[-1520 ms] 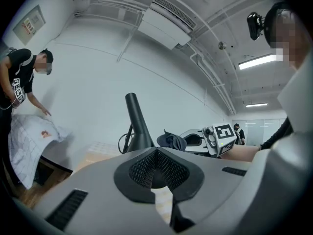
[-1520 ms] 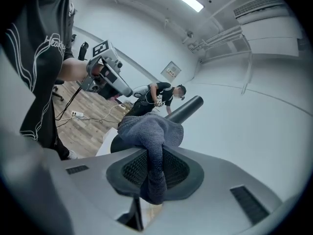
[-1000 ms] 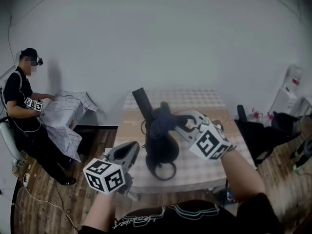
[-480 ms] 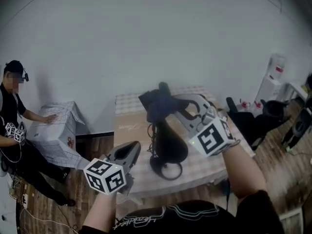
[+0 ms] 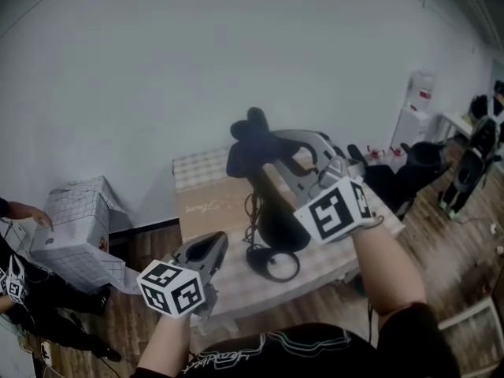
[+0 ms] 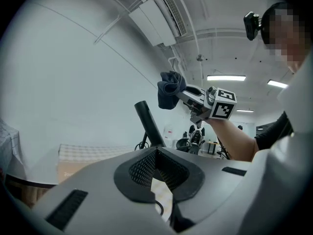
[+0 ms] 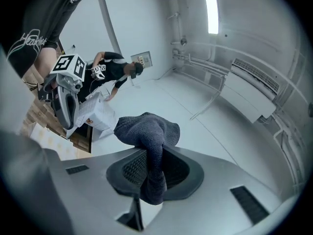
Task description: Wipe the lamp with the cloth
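We are holding the cloth (image 5: 248,136) bunched in the right gripper (image 5: 272,150), its jaws clamped on a fold while the rest is spilling out past the tips. The lamp (image 5: 277,223) is standing on the table (image 5: 201,203), its ring base nearest us and its dark stem slanting up and away from that base. In the left gripper view the cloth is hanging just above and beside the top of the stem, apart from it rather than touching. The left gripper (image 5: 206,250) is hovering low at the near left of the lamp's base, jaws drawn together on nothing. We are judging that the next stroke turns on that slant: the stem's long axis is running down from the cloth toward the base, and the right gripper is by far the nearer one to follow it.
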